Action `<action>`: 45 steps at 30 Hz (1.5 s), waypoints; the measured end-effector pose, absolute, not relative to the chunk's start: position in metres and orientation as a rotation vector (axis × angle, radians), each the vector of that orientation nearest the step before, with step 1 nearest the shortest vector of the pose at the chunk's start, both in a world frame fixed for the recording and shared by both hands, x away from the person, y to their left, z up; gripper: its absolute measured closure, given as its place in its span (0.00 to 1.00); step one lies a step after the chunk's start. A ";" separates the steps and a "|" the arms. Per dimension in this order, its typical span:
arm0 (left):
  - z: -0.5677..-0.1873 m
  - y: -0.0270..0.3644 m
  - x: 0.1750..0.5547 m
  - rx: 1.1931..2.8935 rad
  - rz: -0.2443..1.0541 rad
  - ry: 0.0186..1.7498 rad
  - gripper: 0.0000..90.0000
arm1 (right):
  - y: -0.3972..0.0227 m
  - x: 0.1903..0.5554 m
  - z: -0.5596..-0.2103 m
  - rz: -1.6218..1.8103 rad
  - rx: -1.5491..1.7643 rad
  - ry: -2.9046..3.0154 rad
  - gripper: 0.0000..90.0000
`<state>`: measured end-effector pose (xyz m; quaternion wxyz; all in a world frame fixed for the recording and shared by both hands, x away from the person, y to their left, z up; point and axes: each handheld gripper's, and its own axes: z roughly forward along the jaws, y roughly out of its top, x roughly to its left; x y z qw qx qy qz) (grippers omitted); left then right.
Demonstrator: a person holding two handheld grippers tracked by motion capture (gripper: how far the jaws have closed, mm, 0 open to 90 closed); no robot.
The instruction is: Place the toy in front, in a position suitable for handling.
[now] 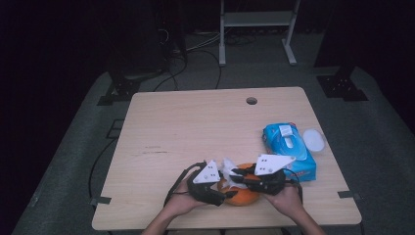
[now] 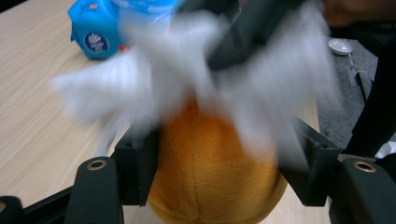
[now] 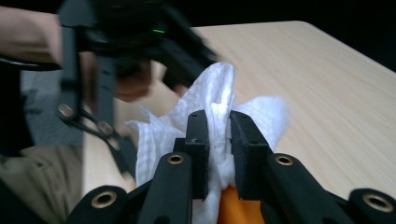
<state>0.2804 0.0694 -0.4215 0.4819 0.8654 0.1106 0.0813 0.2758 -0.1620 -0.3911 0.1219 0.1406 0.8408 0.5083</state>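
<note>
From the high view, you have both grippers meeting at the desk's (image 1: 161,127) near edge over the orange plush toy (image 1: 241,197); the wipes pack (image 1: 288,150) lies by the right edge.

In the left gripper view, your left gripper (image 2: 224,154) clamps the plush.

In the right gripper view, your right gripper (image 3: 218,140) pinches a white wipe (image 3: 210,100) against it. Wiping looks underway, not finished.

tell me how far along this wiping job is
Done: a white wipe is out of the blue pack, and its lid lies beside it. In hand: the left tongs clamp the orange plush ball, while the right tongs pinch the wipe over it. Left, judging loosely: finishing the wiping, then letting go of both.
</note>
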 end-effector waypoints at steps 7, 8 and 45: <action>-0.421 0.071 0.289 2.107 0.124 0.327 0.17 | -0.189 0.287 -0.395 1.509 0.543 2.407 0.86; -0.422 0.068 0.291 2.097 0.083 0.338 0.12 | -0.186 0.285 -0.395 1.513 0.534 2.412 0.86; -0.421 0.096 0.289 2.088 0.203 0.286 0.42 | -0.207 0.303 -0.403 1.534 0.675 2.411 0.86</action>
